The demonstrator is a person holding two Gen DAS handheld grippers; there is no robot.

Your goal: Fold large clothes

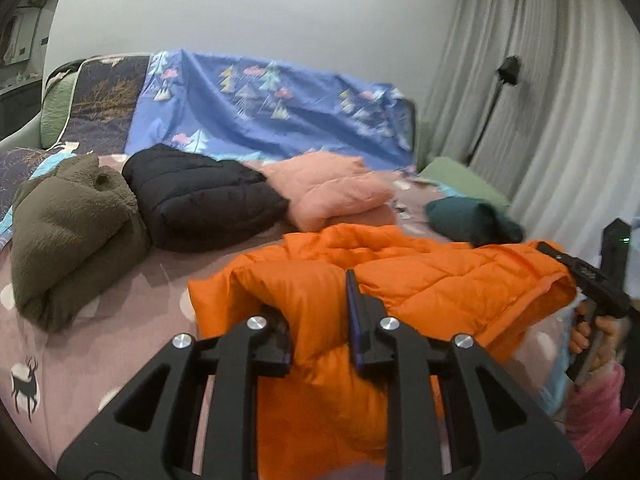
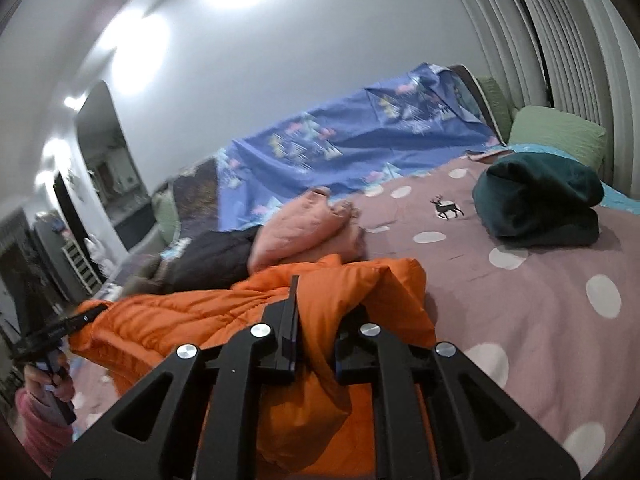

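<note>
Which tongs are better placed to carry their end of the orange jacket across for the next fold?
Probably right: the right tongs grip the orange jacket beside open bedspread, whereas the left tongs sit nearer the olive fleece.

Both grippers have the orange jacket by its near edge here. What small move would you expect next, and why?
Probably both carry the gripped edge forward over the jacket's far half. The left gripper and right gripper each pinch a bunched fold of the orange jacket, lifted at the near side, while the rest lies spread on the dotted bedspread, not yet folded like the bundles beyond.
</note>
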